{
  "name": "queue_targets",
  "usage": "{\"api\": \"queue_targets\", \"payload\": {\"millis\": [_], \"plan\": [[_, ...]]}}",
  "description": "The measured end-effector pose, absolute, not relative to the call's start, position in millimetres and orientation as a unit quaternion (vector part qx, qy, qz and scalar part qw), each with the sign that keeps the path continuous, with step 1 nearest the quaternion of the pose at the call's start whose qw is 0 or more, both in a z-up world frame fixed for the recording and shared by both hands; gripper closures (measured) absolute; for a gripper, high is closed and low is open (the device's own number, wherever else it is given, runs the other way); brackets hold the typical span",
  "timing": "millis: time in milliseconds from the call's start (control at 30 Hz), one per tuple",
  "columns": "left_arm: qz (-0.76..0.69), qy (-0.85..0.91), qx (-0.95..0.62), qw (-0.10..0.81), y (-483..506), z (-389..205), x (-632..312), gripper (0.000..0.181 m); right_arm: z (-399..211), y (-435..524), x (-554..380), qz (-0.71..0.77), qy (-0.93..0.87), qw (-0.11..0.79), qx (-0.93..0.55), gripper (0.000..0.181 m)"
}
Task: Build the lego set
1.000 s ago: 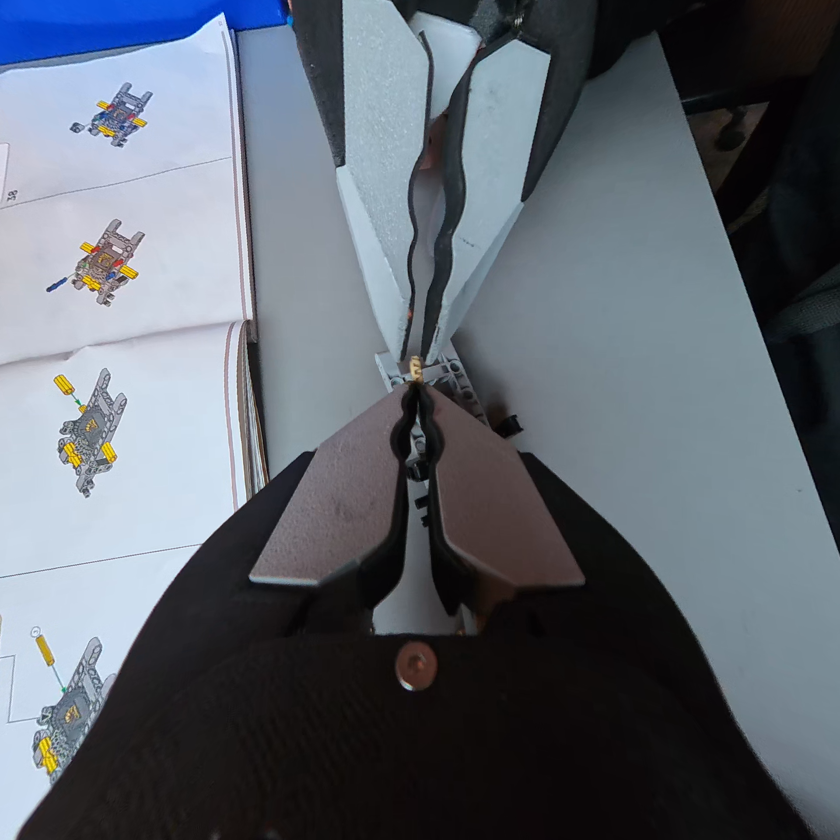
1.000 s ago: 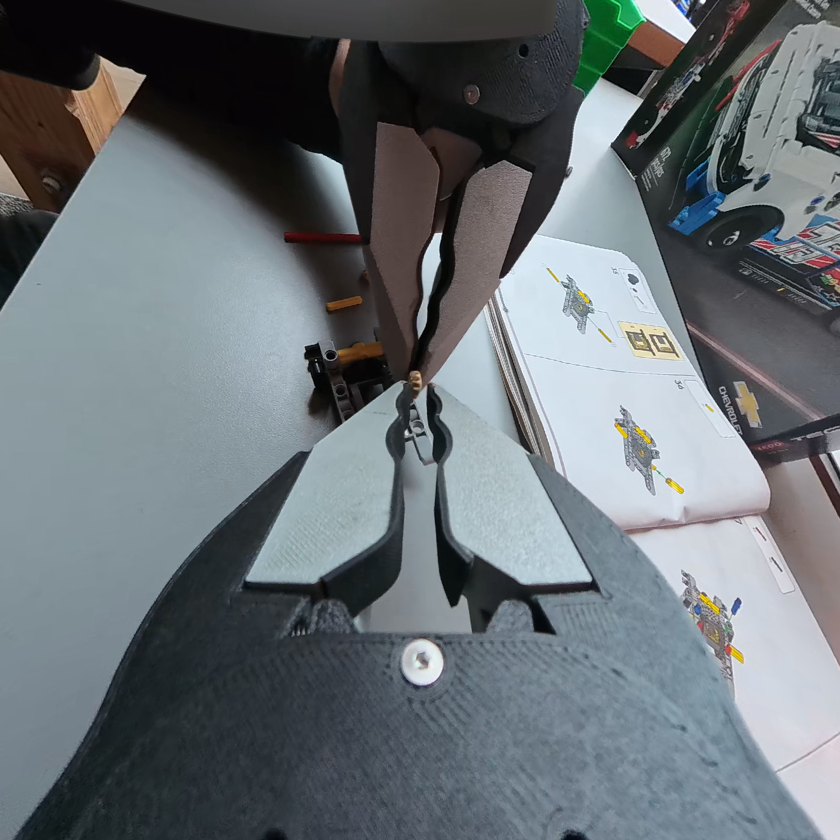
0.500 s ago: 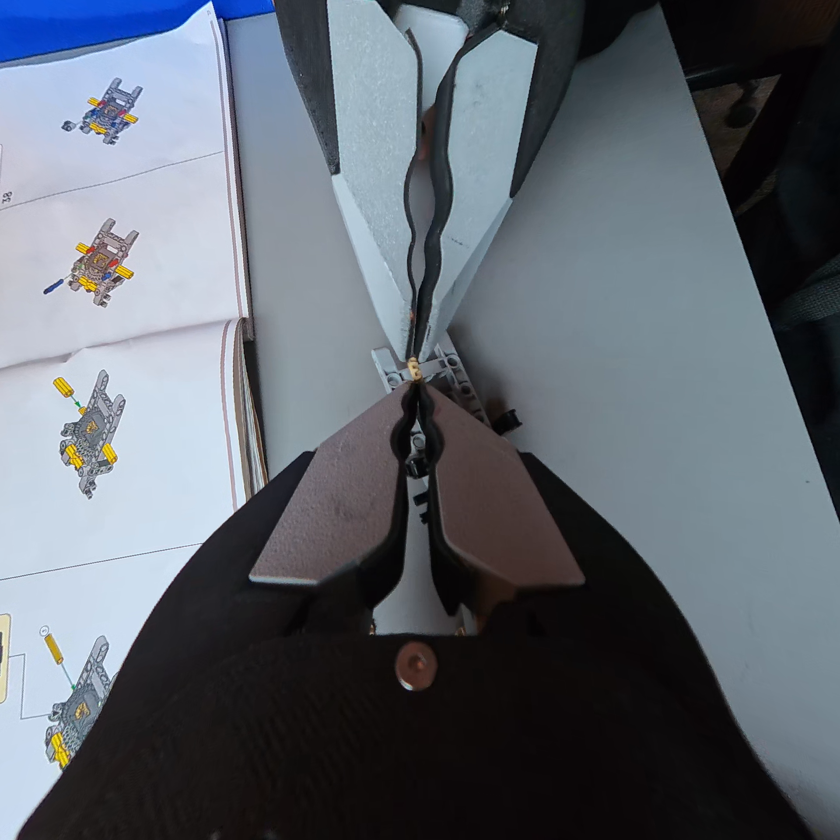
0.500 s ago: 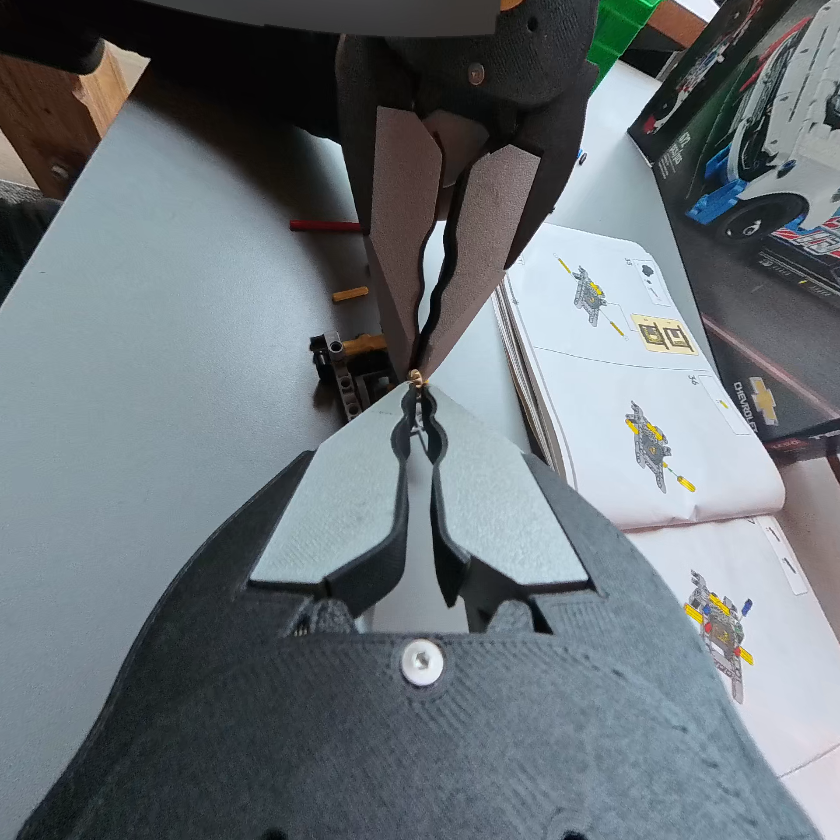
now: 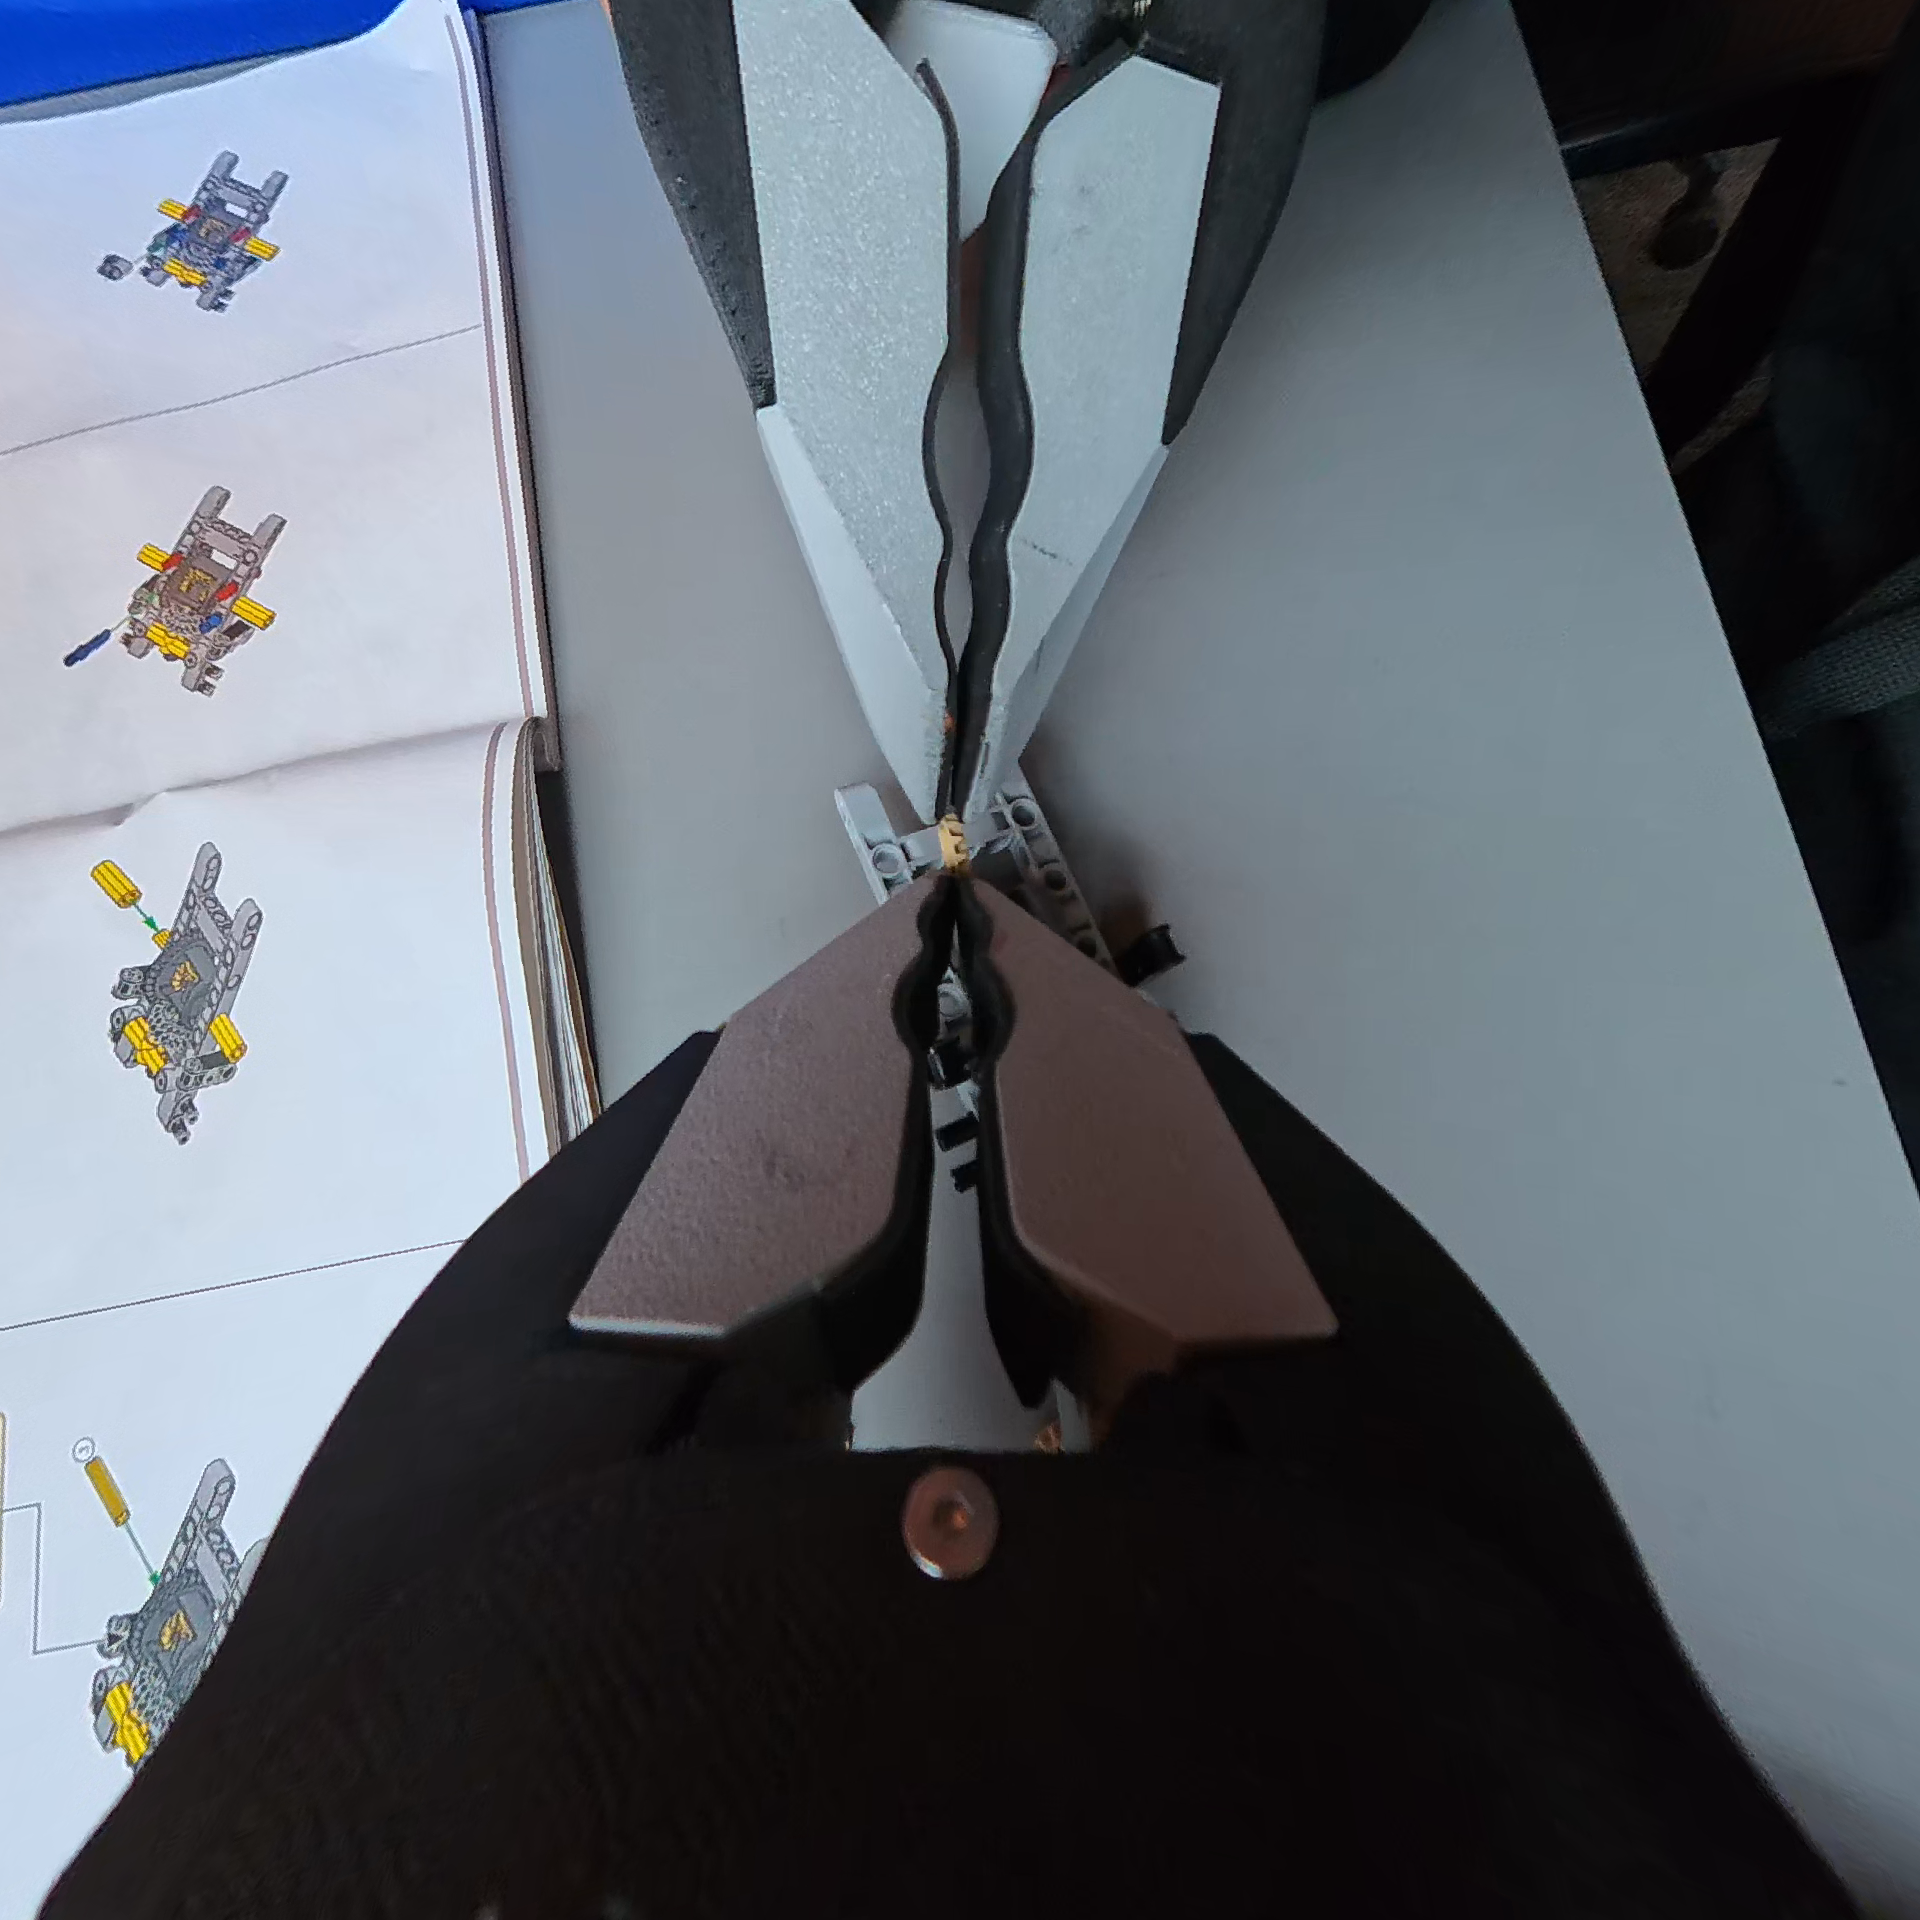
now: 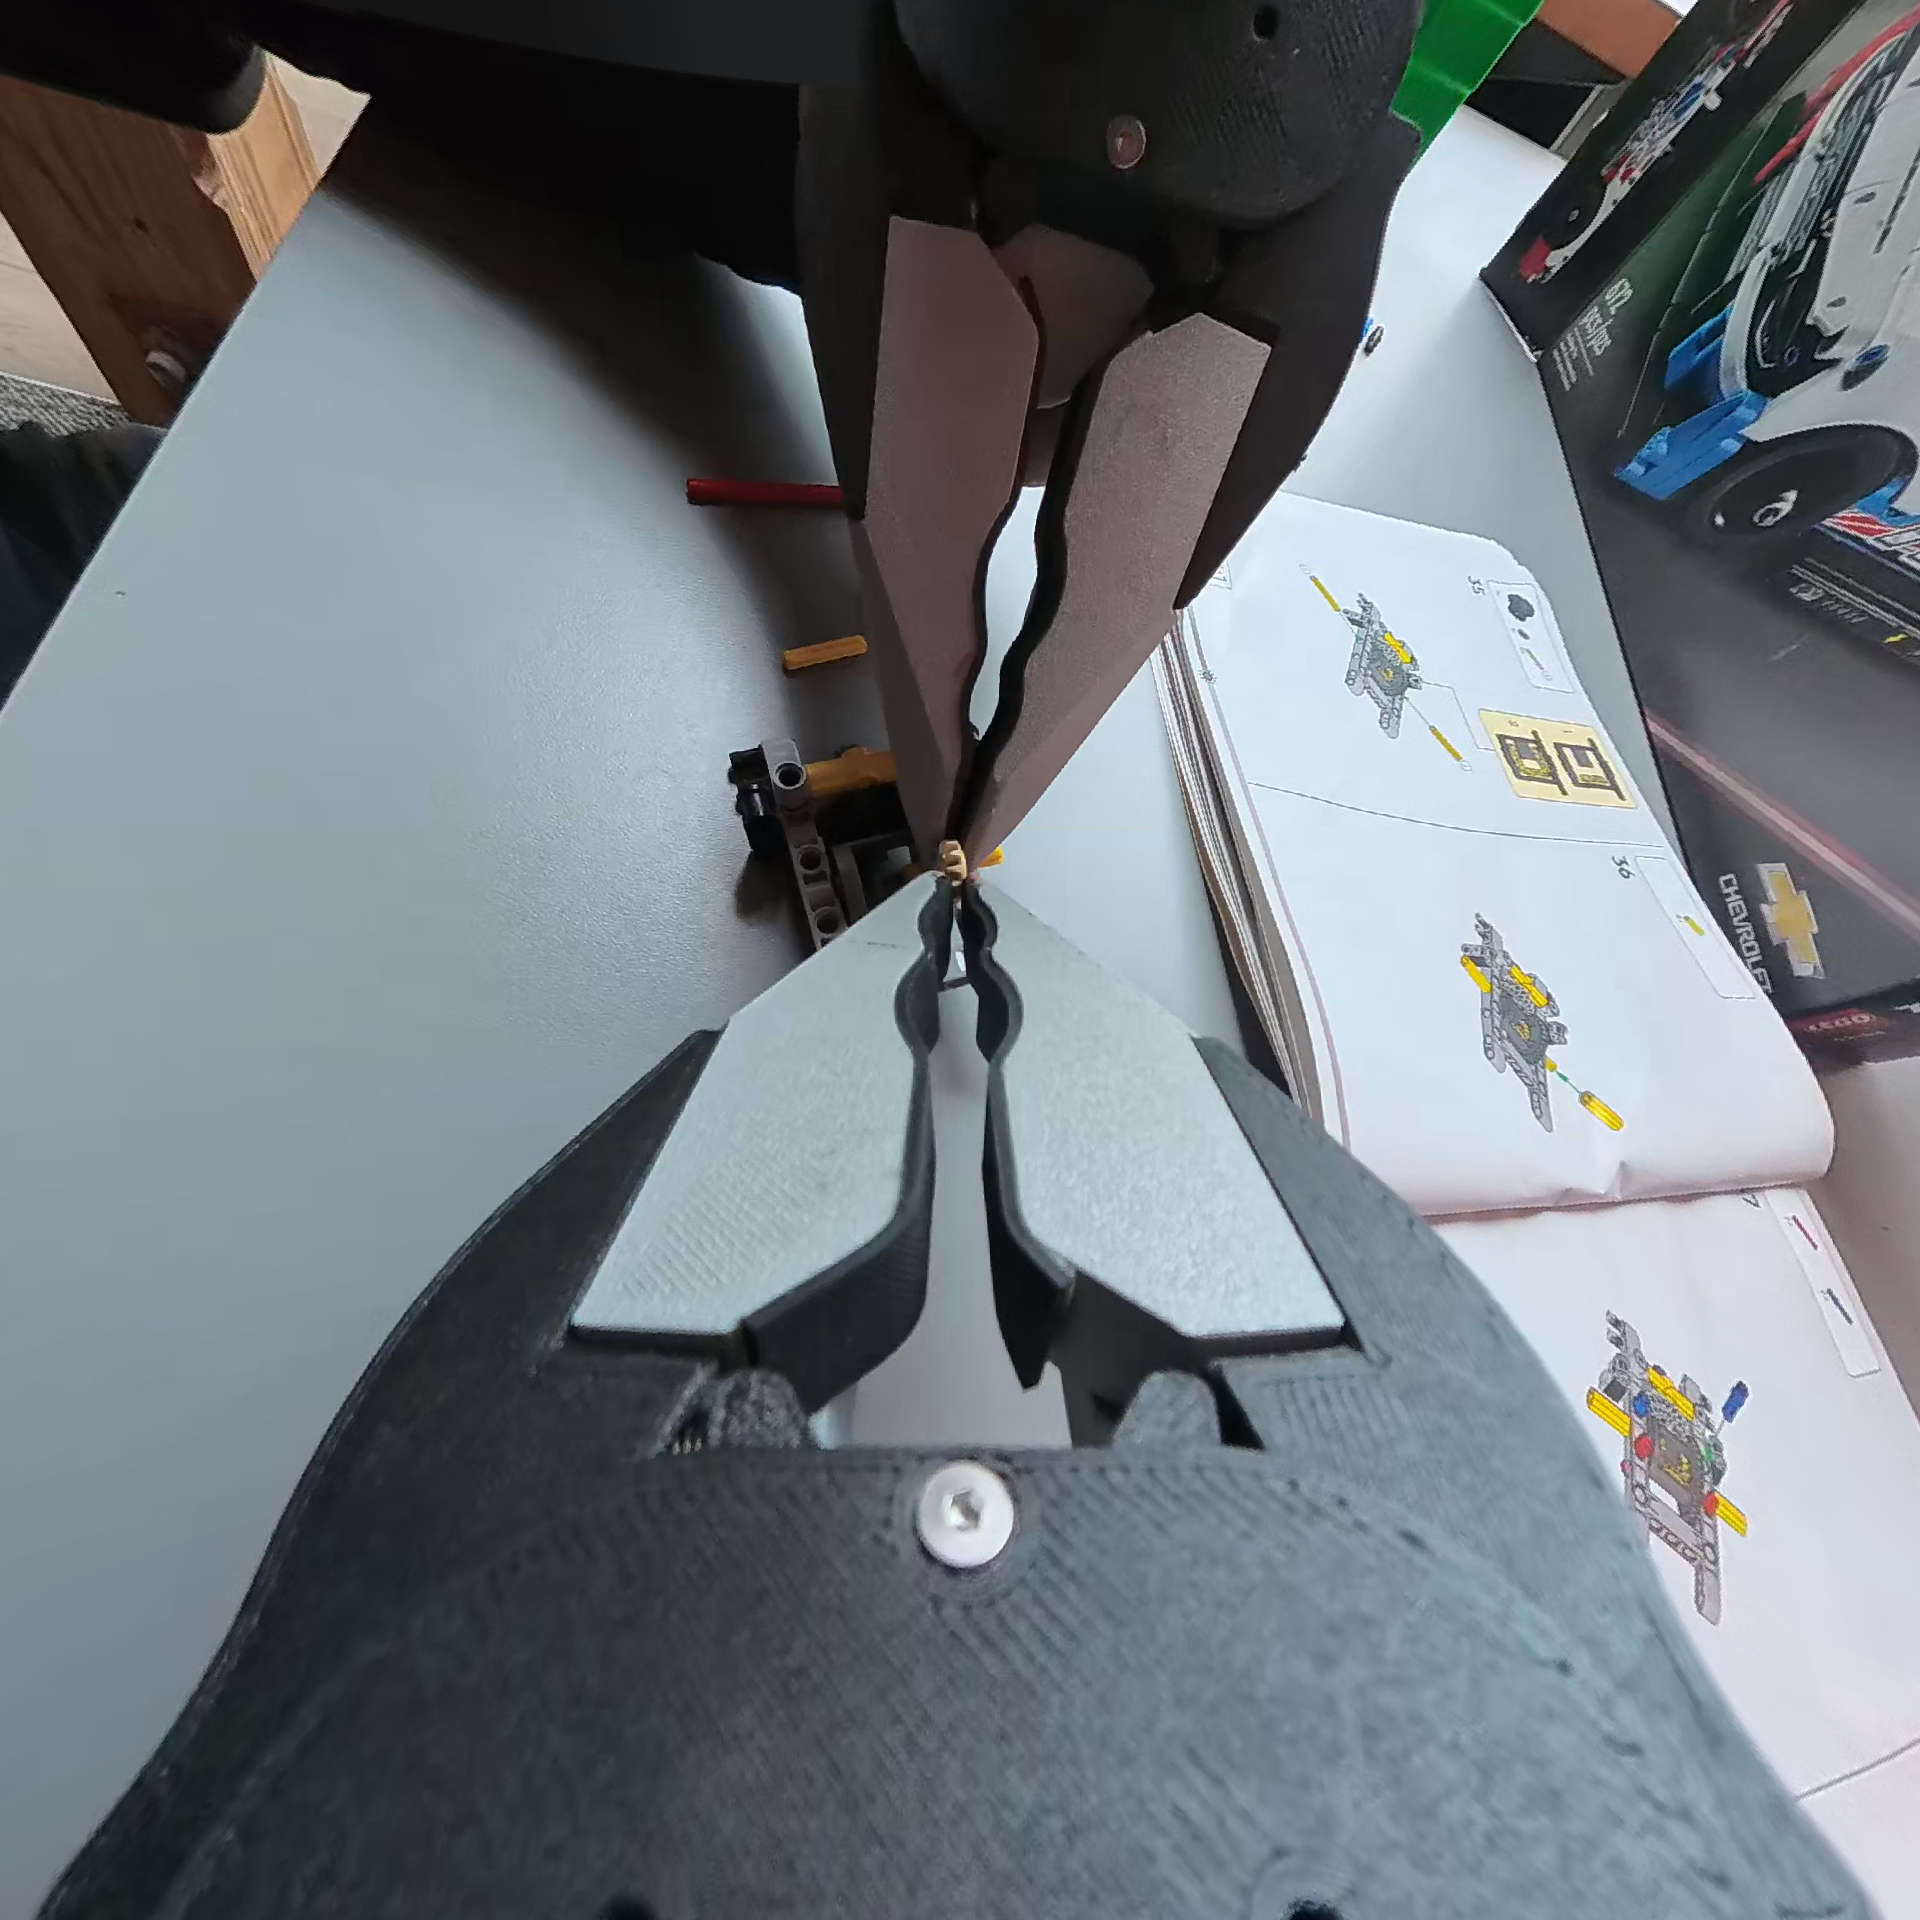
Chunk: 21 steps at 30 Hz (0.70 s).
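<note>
At the left edge of the left wrist view lies the open instruction booklet (image 5: pixel 260 623), its pages showing build diagrams, flat on the pale grey surface (image 5: pixel 1403 831). Moving to the centre, the left tongs (image 5: pixel 951 902) with brown pads come up from the bottom of the frame, tips pressed nearly together, and the right tongs (image 5: pixel 961 810) with light grey pads come down from the top edge to meet them tip to tip. Right between the two sits a tiny tan lego piece (image 5: pixel 950 840); both pairs are pinched in on it, though which one truly carries it I cannot tell. Just behind the tips, resting on the surface, is the grey lego frame (image 5: pixel 1023 852), with black parts trailing to the lower right.

Over in the right wrist view, a red axle (image 6: pixel 764 491) and a yellow pin (image 6: pixel 824 652) lie loose on the surface in the upper middle-left. Below them sits the lego frame (image 6: pixel 805 831), just left of the tips. In the centre the right tongs (image 6: pixel 951 909) rise from the bottom, the left tongs (image 6: pixel 956 831) descend, the tan piece (image 6: pixel 950 860) between them. Right of that the booklet (image 6: pixel 1455 883), and at the upper right edge the set's box (image 6: pixel 1766 416).
</note>
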<state>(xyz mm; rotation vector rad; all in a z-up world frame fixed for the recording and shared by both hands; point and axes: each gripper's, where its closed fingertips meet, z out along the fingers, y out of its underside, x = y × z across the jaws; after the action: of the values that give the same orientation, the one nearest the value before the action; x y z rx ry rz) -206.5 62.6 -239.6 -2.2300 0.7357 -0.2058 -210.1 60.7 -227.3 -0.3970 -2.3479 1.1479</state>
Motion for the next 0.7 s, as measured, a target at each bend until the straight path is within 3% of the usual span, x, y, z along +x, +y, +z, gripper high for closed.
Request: {"api": "queue_targets", "payload": {"millis": [700], "plan": [[-0.072,0.286,-0.878,0.377,62.0,-241.4,-210.4,0.181,-238.0,68.3,-214.9,0.389,-0.873,0.253,-0.153,0.181]]}}
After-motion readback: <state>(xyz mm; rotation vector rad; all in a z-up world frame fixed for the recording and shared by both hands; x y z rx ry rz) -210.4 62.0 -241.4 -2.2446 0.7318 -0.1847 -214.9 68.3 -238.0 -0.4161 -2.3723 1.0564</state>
